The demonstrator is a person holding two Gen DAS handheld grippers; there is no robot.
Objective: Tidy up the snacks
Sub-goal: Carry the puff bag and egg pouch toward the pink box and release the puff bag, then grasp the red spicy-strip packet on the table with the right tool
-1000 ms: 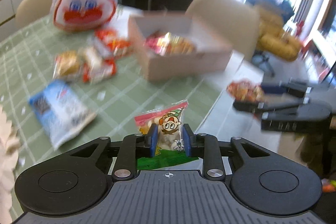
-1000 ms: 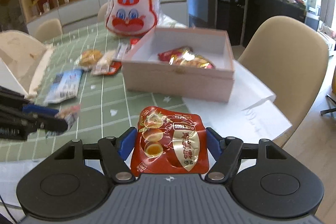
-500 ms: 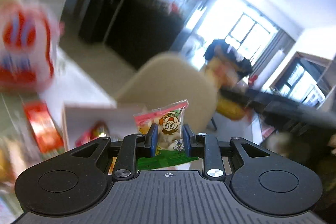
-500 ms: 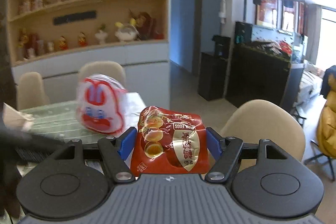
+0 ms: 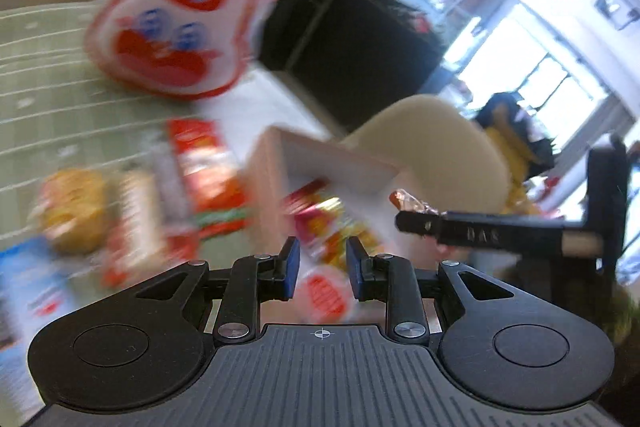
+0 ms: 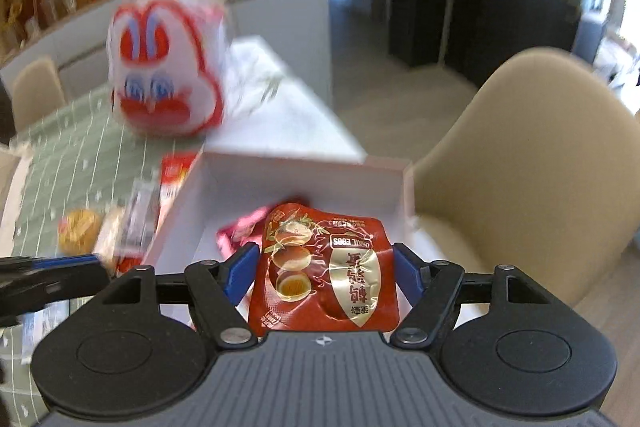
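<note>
Box (image 6: 304, 183) below; red packet (image 6: 324, 271) between right gripper (image 6: 323, 273) pads (gripped).

The red packet (image 6: 324, 271) pinched in the right gripper (image 6: 322, 271) carries "QUAIL EGGS" in a small white box, printed upside down from where that camera looks, with large red Chinese characters on a gold panel below it, also upside down. In the left wrist view, the right gripper's black finger (image 5: 480, 235) is embossed with the letters "DAS". Everything else with print, the loose packets on the green tablecloth and those in the box, is too blurred to read.
</note>
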